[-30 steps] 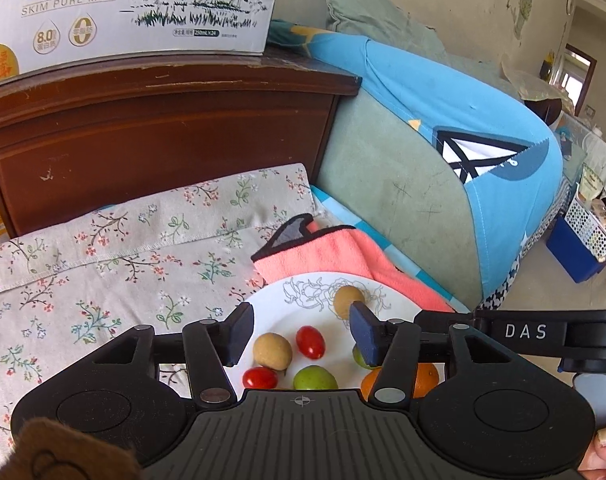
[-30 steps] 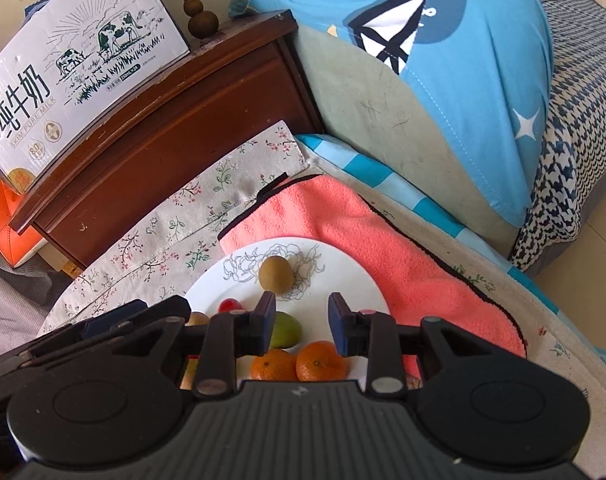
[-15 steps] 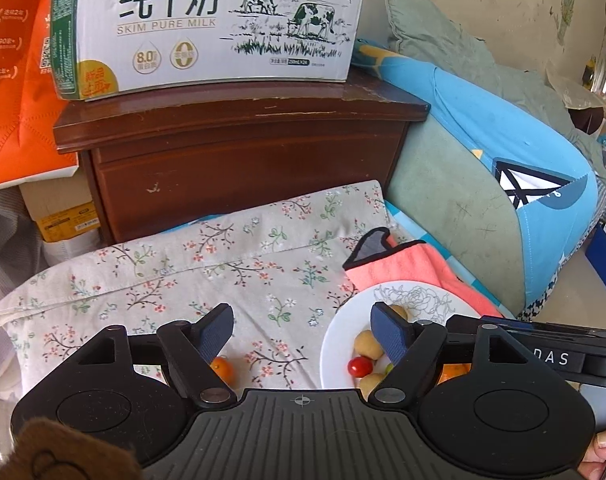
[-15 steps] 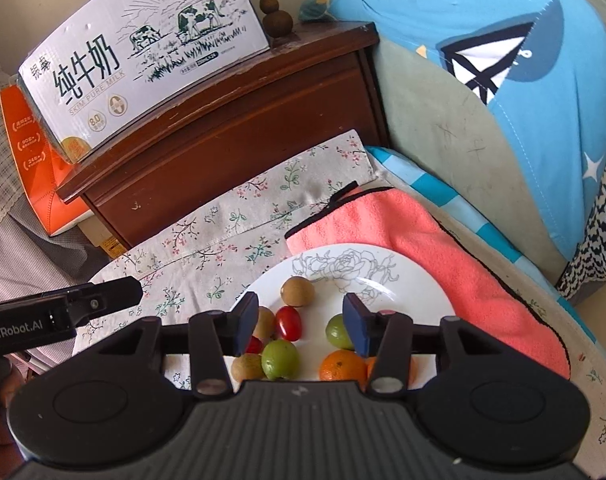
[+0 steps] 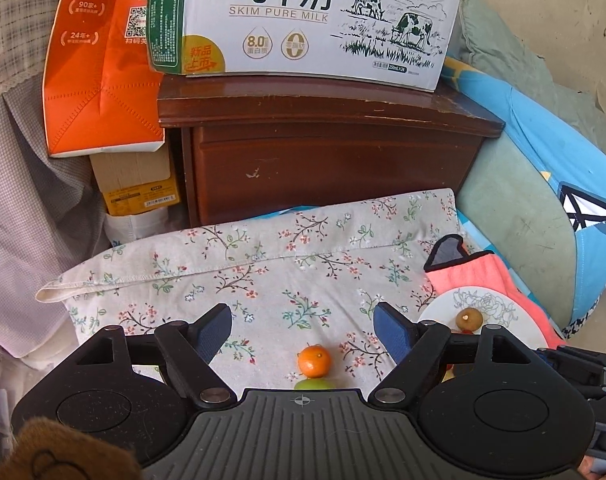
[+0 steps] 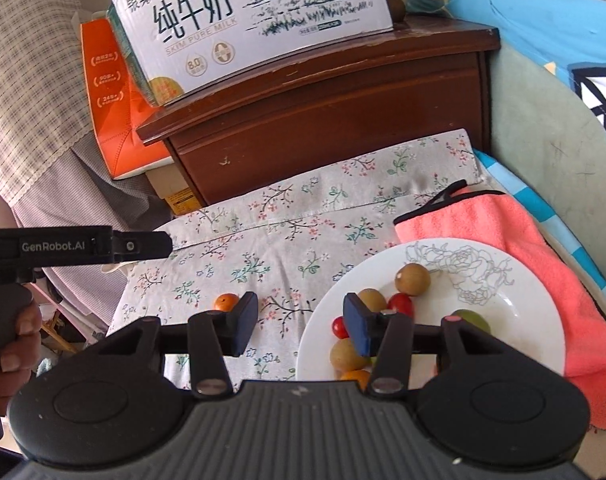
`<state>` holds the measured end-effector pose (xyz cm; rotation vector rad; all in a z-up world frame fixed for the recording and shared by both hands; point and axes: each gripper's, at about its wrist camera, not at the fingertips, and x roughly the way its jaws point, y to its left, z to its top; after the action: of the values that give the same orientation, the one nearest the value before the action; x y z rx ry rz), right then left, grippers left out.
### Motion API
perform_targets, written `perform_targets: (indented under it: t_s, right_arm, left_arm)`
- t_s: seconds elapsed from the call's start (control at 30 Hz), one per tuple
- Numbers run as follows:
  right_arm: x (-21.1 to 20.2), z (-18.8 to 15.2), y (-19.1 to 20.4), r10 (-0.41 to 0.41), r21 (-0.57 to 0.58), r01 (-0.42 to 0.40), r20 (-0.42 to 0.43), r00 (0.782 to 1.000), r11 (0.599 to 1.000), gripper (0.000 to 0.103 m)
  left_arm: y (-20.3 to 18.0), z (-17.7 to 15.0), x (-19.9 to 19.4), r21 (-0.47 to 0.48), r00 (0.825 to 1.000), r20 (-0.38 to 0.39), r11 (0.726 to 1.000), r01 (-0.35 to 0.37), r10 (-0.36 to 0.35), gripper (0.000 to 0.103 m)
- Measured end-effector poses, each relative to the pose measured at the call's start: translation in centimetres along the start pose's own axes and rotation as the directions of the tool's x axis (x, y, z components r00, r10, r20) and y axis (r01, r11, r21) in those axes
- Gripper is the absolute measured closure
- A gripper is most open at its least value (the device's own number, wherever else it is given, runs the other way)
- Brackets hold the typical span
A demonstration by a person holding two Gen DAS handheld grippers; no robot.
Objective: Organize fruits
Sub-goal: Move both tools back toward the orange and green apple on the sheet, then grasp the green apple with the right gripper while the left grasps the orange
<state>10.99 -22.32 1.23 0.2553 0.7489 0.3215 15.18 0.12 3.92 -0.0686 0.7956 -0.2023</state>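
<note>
A small orange (image 5: 313,360) and a green fruit (image 5: 313,384) lie on the floral cloth (image 5: 263,264), just below and between the tips of my open, empty left gripper (image 5: 302,330). The same orange shows in the right wrist view (image 6: 225,302). A white plate (image 6: 515,320) holds brown fruits (image 6: 412,279), red cherry tomatoes (image 6: 401,304), a green fruit (image 6: 473,319) and an orange (image 6: 357,378). My right gripper (image 6: 301,324) is open and empty over the plate's left rim. The plate also shows in the left wrist view (image 5: 503,312).
A pink towel (image 6: 543,248) lies under the plate's right side. A dark wooden nightstand (image 5: 327,152) with a milk carton box (image 5: 303,16) stands behind the cloth. An orange bag (image 5: 99,60) is at the left, blue bedding (image 6: 543,60) at the right.
Both grippers swung left and pulled back from the plate. The left gripper opened wider and now frames the orange and green fruit on the cloth. The right gripper opened wider too.
</note>
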Motion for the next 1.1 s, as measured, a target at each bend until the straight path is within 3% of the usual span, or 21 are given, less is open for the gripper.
perform_targets:
  t_s: [0.3, 0.4, 0.53, 0.8, 0.97, 1.1]
  right_arm:
    - [4.1, -1.8, 4.2, 0.074, -0.057, -0.078, -0.078, 0.994, 0.995, 0.054]
    - [5.2, -2.5, 4.9, 0.067, -0.058, -0.073, -0.097, 0.993, 0.996, 0.053]
    - [6.1, -3.1, 5.5, 0.045, -0.059, -0.051, -0.097, 0.994, 0.997, 0.042]
    - [8.0, -3.6, 6.7, 0.029, -0.072, -0.036, -0.093, 0.995, 0.997, 0.042]
    - [9.1, -4.0, 7.5, 0.01, -0.093, -0.019, -0.091, 0.996, 0.995, 0.042]
    - [9.8, -4.2, 7.7, -0.014, -0.114, 0.005, -0.079, 0.997, 0.994, 0.056]
  left_arm:
    - [2.0, -0.5, 0.6, -0.008, 0.999, -0.038, 1.0, -0.027, 0.026, 0.024]
    - [2.5, -0.6, 0.6, 0.0, 0.998, -0.041, 0.999, -0.044, 0.044, 0.024]
    - [2.8, -0.9, 1.0, 0.012, 0.996, -0.051, 0.998, -0.067, 0.068, 0.024]
    - [3.1, -0.9, 1.2, 0.003, 0.995, -0.056, 0.997, -0.083, 0.083, 0.024]
    - [3.1, -1.0, 1.3, -0.002, 0.994, -0.062, 0.996, -0.089, 0.089, 0.024]
    - [3.1, -1.1, 1.5, 0.0, 0.994, -0.071, 0.996, -0.087, 0.087, 0.024]
